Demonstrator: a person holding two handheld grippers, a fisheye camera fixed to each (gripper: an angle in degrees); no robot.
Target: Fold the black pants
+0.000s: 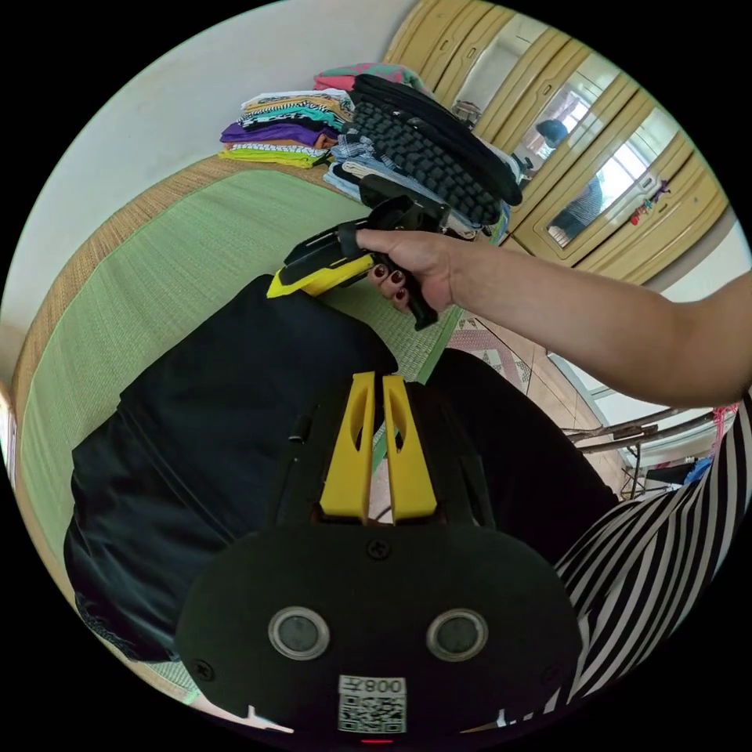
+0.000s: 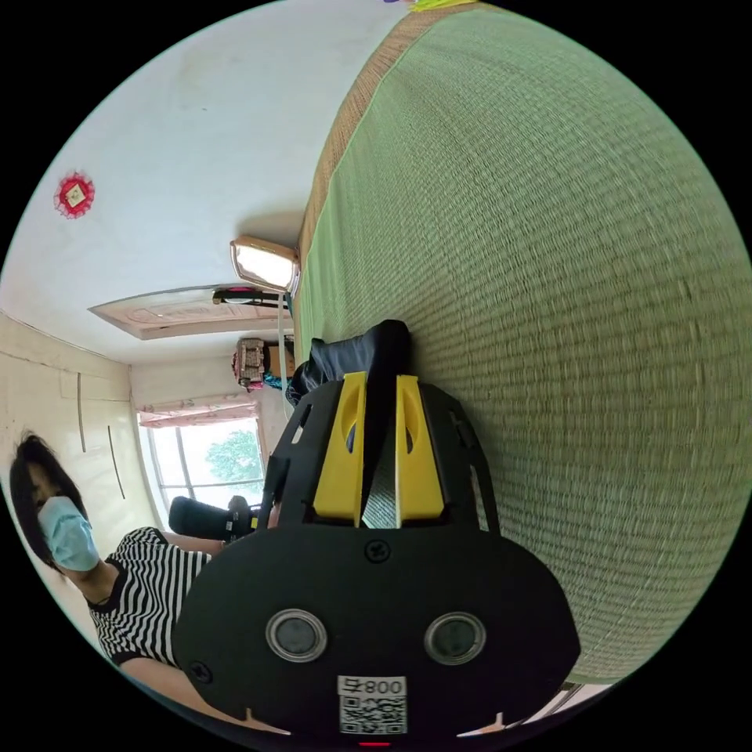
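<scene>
green mat point(image 1: 196, 258) under black pants point(image 1: 227, 407), one part hanging off the edge | stacked clothes point(image 1: 376, 133) at far end, well apart | right gripper point(image 2: 380, 384) clamped on pants fold | left gripper point(image 1: 378, 384) jaws nearly closed, grip unclear

A bed covered by a green woven mat point(image 1: 196, 258) with a brown woven border carries everything. The black pants point(image 1: 211, 439) lie spread on the near part of the mat, one part hanging over the bed's edge. At the far end, well apart from the pants, folded clothes point(image 1: 286, 129) sit in a colourful stack, and just beside it rises a taller pile point(image 1: 423, 157) topped with dark garments. In the right gripper view the mat point(image 2: 548, 313) stretches bare.
</scene>
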